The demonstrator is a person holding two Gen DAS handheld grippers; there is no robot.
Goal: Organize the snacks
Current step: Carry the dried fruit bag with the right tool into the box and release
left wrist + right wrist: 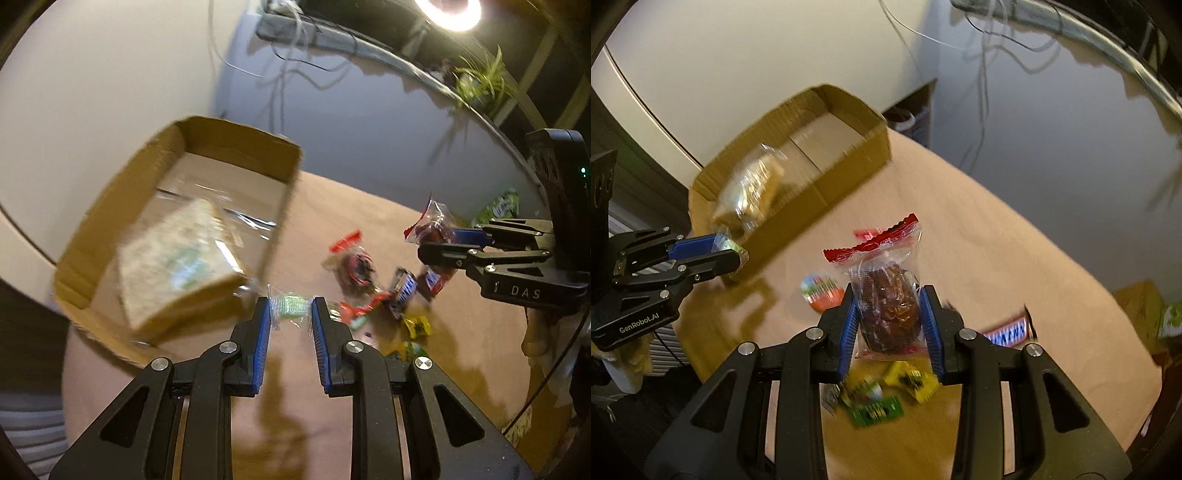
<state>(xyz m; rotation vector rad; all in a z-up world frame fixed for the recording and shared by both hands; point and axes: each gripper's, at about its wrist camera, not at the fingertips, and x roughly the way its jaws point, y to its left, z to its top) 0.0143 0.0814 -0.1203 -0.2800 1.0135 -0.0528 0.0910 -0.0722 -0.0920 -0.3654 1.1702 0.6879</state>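
Pale walls and a tan bench frame the work, with a cardboard box (236, 147) standing at the bench's far left edge.

Our left tool (290, 314) is clamped on a small green candy (290, 304) in a clear wrapper, pinched across its width so the twisted ends stick out either side. It hangs just beside the near wall of the box, which we judge is where this piece is headed. Inside the box lies a pale wrapped cracker pack (177, 262), blurred, so we cannot read its label.

Our right tool (888, 321) is closed on a brown snack in a clear bag with a red crimped top (886, 306), gripped at the bulky middle, probably because the loose film alone would slip. It is lifted off the bench, well apart from the box.

Further out, the loose snacks sit clustered on the bench: a yellow packet (912, 382), a green packet (875, 410), a round orange and blue sweet (822, 291) and a blue and red bar (1010, 332). They lie near one another below and beside the right tool, so we judge most of the sorting is not yet done.

A leafy plant (480, 81) and trailing cables (288, 66) sit behind, away from the work.
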